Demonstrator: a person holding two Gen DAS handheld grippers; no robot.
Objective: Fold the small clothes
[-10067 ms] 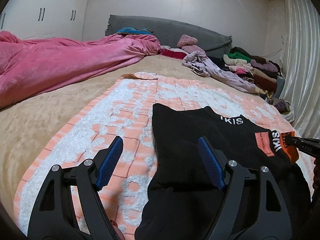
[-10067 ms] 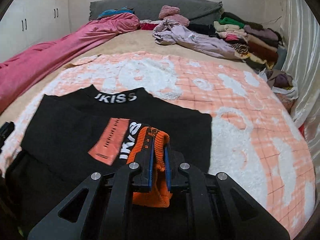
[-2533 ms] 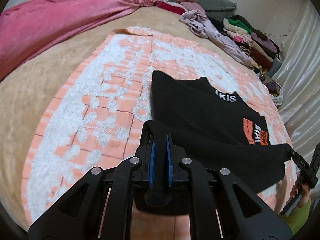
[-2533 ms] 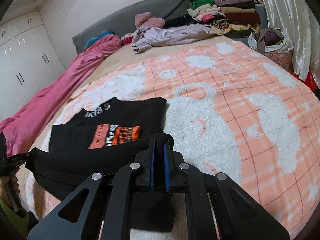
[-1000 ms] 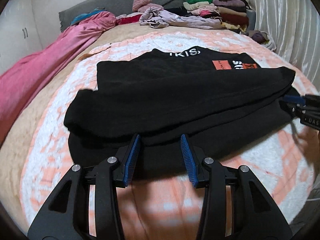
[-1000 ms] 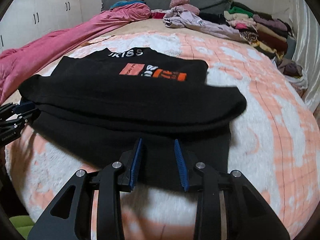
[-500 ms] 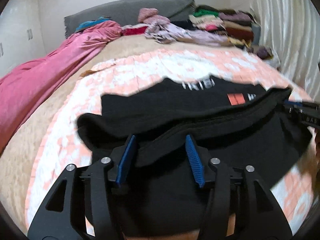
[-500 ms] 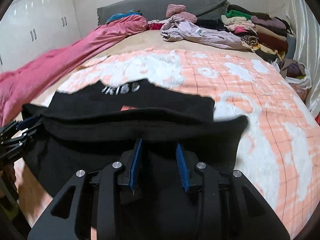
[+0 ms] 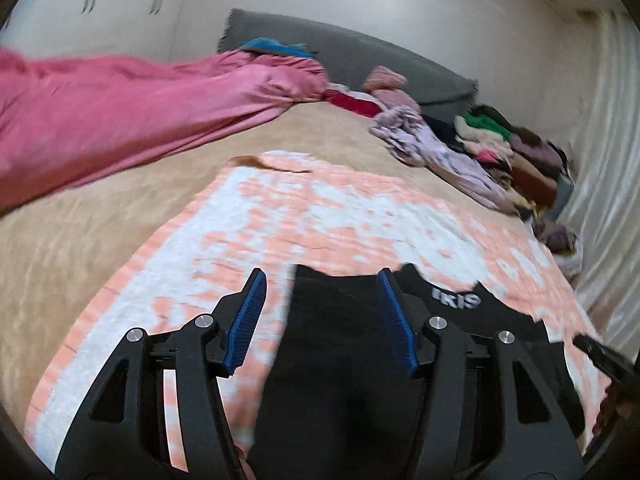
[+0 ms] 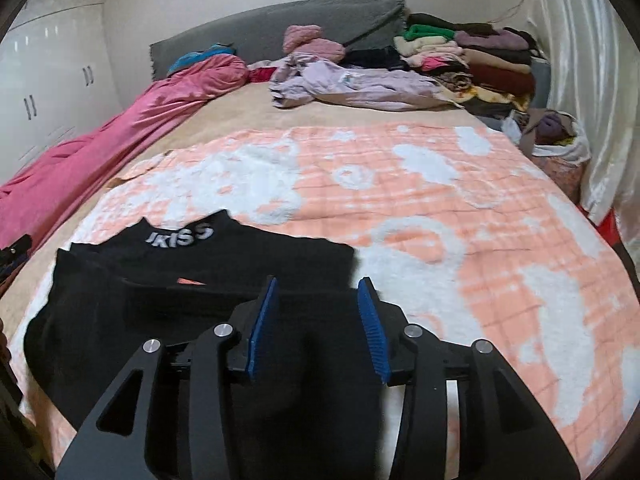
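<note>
Lying folded on the near part of the orange blanket [image 10: 460,208], the black top [image 10: 208,280] has its lettered collar at the far edge. Both the left gripper [image 9: 320,316] and right gripper [image 10: 316,320] have just been opening; their jaws stand apart above the cloth, pressing on nothing. It looks like soft, thick, light knit that will sag and slide against itself, so I would pinch all layers at a near corner or along a folded edge.
</note>
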